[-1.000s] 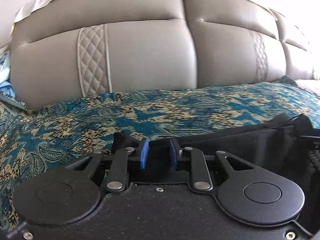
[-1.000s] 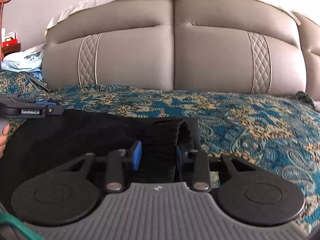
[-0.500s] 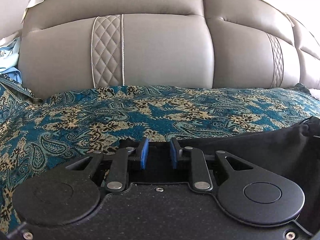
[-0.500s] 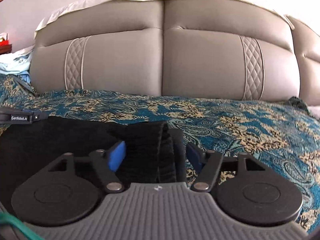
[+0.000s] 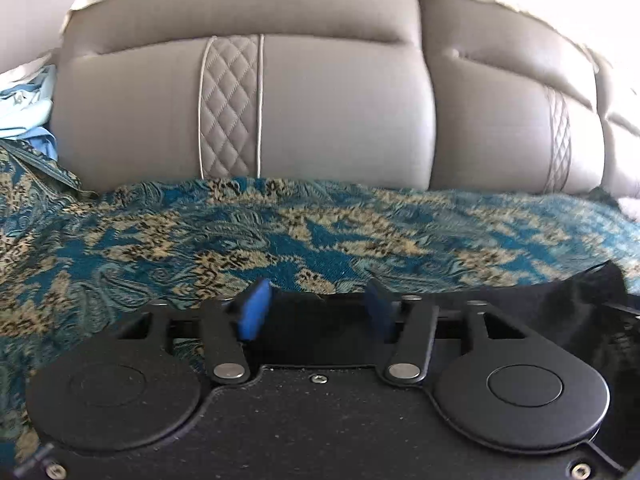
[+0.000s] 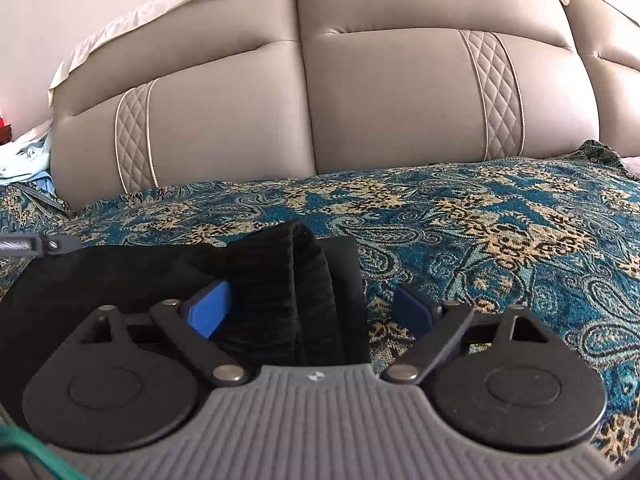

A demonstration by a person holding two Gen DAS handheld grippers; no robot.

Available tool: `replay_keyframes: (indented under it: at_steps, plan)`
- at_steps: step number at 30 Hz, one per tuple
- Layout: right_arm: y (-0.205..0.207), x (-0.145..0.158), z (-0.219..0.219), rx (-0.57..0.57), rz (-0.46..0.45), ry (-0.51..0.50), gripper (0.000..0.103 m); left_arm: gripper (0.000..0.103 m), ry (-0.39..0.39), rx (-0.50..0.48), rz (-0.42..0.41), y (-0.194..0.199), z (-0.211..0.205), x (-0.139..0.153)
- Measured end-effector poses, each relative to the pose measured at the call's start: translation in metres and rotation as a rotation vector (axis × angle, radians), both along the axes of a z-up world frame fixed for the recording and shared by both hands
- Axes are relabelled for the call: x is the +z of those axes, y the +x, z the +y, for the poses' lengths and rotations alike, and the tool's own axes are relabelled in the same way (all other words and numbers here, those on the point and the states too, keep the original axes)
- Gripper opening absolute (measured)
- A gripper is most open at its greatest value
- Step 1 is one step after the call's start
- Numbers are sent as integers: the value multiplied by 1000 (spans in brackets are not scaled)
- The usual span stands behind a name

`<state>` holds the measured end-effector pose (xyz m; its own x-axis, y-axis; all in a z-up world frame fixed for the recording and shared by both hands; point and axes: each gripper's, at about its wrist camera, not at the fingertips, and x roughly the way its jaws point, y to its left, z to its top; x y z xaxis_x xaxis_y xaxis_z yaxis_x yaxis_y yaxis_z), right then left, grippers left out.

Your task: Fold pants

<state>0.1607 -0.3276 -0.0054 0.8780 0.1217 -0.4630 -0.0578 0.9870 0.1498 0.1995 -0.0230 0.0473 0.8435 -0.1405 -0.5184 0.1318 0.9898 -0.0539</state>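
Black pants point(image 6: 132, 276) lie flat on a teal and gold patterned bedspread point(image 6: 480, 224). Their ribbed waistband point(image 6: 296, 292) lies bunched between the blue pads of my right gripper point(image 6: 312, 312), whose jaws are opening wide; the pads stand off the cloth. In the left wrist view the pants point(image 5: 520, 304) stretch to the right, and one edge lies low between the jaws of my left gripper point(image 5: 316, 312). Those jaws are opening too, with neither blue pad pressing the fabric. A corner of the left gripper point(image 6: 36, 245) shows at the left edge of the right wrist view.
A padded grey headboard point(image 5: 328, 104) rises behind the bedspread point(image 5: 200, 240). Light blue cloth point(image 5: 20, 108) is piled at the far left beside it. A green cord point(image 6: 36, 452) crosses the lower left corner of the right wrist view.
Both grippers have let go of the black pants: the right jaws spread first and widest, the left just now. The pants settled flatter on the bedspread.
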Motion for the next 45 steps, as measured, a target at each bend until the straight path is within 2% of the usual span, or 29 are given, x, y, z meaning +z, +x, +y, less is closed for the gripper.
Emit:
replay_keyframes:
  at_steps: [4,9,11,16,18,20,22,25,28,31,36,38,42,45]
  plan:
    - [0,0,0,1,0,2,93,58,70,-44,-1,-39,2,6]
    - [0,0,0,-2,2,0,94,58,151,-56,89,-93,7,-17]
    - [0,0,1,1,3,-1,94,58,129,-64,81,-121,10,-21]
    - [1,-1,0,9,7,-1,95,58,75,-88,152,-173,16,-23]
    - [1,-1,-1,12,8,-1,96,58,52,-102,174,-188,21,-20]
    - [2,-1,-1,15,9,0,96,58,33,-132,231,-196,26,-18]
    - [2,-1,-2,18,11,2,96,58,17,-143,219,-197,36,-11]
    - [3,0,-1,25,14,3,98,59,-15,-125,141,-183,51,5]
    - [5,0,-2,42,19,6,98,62,-83,-111,106,-145,60,14]
    - [6,0,-5,63,22,11,97,61,-148,-91,128,-101,62,13]
    - [7,0,-6,88,19,14,95,65,-167,-85,168,-42,53,1]
    - [8,-1,-8,106,17,17,93,72,-178,-101,202,-22,51,-10]
    - [11,-1,-11,149,16,26,91,79,-201,-125,173,-1,46,-18]
    - [13,0,-15,187,14,58,77,77,-231,-134,170,7,47,-21]
